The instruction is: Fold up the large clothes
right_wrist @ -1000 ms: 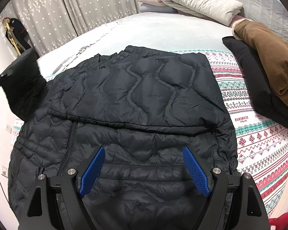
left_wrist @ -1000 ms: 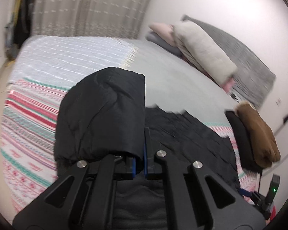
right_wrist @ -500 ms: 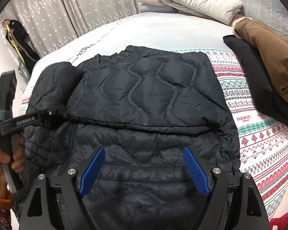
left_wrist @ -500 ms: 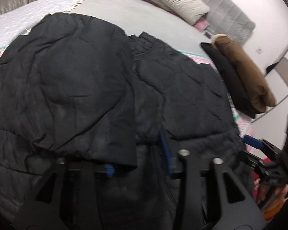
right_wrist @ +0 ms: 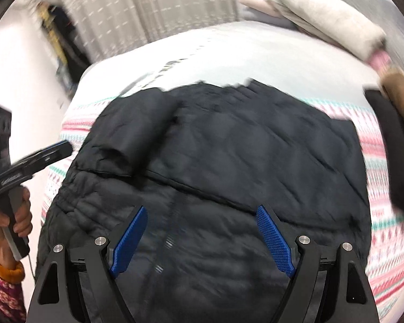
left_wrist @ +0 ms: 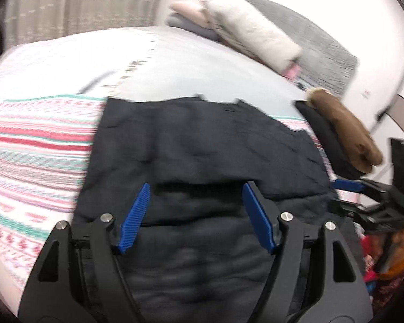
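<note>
Curtains (right_wrist: 153, 8) hang grey behind the bed (left_wrist: 175, 62), which fills both of my views with a pale grey cover at 12 o'clock and a striped pink, red and green blanket (left_wrist: 35, 156) nearer me. On that blanket lies the black quilted jacket (right_wrist: 229, 161), spread flat across the middle of each view, with 1 sleeve (right_wrist: 137, 134) folded in over its body at about 10 o'clock in the right wrist view. My left gripper (left_wrist: 196, 215) hovers over the jacket; its jaws are opening, the 2 blue pads (left_wrist: 134, 218) stand apart and nothing is pinched between them. My right gripper (right_wrist: 202, 239) also sits wide above the lower part of the jacket, gripping nothing. In the right wrist view the left hand (right_wrist: 16, 215) shows at 9 o'clock wrapped round its handle, off the jacket's edge. Pillows (left_wrist: 253, 35) are stacked at 1 o'clock against a grey headboard (left_wrist: 326, 45), and a folded brown garment (left_wrist: 344, 129) rests on a black one (left_wrist: 328, 140) at 3 o'clock, just beside the jacket. Both views are blurred.
</note>
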The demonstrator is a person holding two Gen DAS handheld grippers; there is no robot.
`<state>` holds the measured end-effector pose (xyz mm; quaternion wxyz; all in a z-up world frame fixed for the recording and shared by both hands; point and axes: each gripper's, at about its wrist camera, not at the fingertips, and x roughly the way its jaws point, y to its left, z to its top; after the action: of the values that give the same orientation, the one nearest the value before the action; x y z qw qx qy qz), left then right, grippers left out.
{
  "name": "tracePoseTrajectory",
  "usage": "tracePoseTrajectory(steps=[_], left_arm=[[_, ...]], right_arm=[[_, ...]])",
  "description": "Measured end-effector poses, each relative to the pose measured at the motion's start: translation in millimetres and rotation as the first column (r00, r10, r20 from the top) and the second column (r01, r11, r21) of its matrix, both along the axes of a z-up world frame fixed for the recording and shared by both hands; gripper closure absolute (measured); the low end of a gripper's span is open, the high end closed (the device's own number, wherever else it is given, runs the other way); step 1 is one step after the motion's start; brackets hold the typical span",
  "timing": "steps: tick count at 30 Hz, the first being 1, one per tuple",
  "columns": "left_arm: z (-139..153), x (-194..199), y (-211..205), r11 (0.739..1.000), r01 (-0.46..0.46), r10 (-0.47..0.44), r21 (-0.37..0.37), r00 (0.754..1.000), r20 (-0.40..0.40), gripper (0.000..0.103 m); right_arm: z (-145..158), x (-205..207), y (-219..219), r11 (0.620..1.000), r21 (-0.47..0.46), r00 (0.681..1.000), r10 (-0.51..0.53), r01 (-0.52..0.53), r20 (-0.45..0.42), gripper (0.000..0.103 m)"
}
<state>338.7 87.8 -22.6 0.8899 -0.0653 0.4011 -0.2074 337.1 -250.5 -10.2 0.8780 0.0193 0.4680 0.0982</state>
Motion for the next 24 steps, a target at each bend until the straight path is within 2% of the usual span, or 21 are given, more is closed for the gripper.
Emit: tracePoseTrajectory(steps=[3,5,7,8,10,12,14,16,18,21,24], left_arm=[[-22.9,7.3,26.0,0.996,-0.079,0.077,-0.04,0.996,-0.036,0.031],[-39.5,12.6,32.5,0.992,-0.115,0.111,-0.058,0.991,-0.07,0.031],[-58.5,17.2,35.7,0.986,-0.15,0.141,-0.072,0.983,-0.115,0.032],[-68.3,17.6,33.3,0.984,-0.158,0.147,-0.078,0.98,-0.132,0.032],[-83.0,18.9,31.5,0.982,-0.173,0.16,-0.075,0.975,-0.157,0.032],[-87.2,17.3,33.2,0.982,-0.175,0.161,-0.077,0.974,-0.156,0.032],[-87.1,15.8,31.6,0.983,-0.17,0.157,-0.073,0.976,-0.149,0.032],[-85.8,13.0,29.3,0.985,-0.15,0.137,-0.084,0.98,-0.143,0.032],[-85.6,10.1,25.5,0.988,-0.129,0.118,-0.081,0.984,-0.132,0.032],[-87.0,8.3,18.2,0.991,-0.127,0.123,-0.028,0.986,-0.116,0.032],[-85.6,8.2,15.1,0.991,-0.13,0.128,-0.008,0.985,-0.113,0.032]], right_arm=[[0.3,16.3,53.3,0.993,-0.085,0.995,0.091,-0.087,0.045,0.019],[-7.9,28.7,83.7,0.976,-0.191,0.99,0.119,-0.101,0.083,0.019],[-23.3,45.2,114.4,0.938,-0.334,0.984,0.138,-0.092,0.115,0.019],[-29.8,51.2,124.5,0.922,-0.376,0.982,0.148,-0.093,0.121,0.019],[-40.6,62.4,139.7,0.897,-0.435,0.975,0.161,-0.081,0.15,0.019],[-42.8,70.6,142.0,0.894,-0.447,0.968,0.149,-0.044,0.203,0.019],[-35.8,74.9,124.3,0.914,-0.406,0.965,0.093,0.014,0.244,0.019],[-27.0,77.7,91.3,0.956,-0.288,0.969,0.02,0.053,0.245,0.019],[-24.2,77.2,55.5,0.987,-0.149,0.981,-0.028,0.057,0.193,0.019],[-26.8,65.8,11.4,0.998,0.029,0.99,-0.051,0.048,0.133,0.019],[-30.6,54.7,-19.1,0.987,0.148,0.991,-0.075,0.058,0.111,0.019]])
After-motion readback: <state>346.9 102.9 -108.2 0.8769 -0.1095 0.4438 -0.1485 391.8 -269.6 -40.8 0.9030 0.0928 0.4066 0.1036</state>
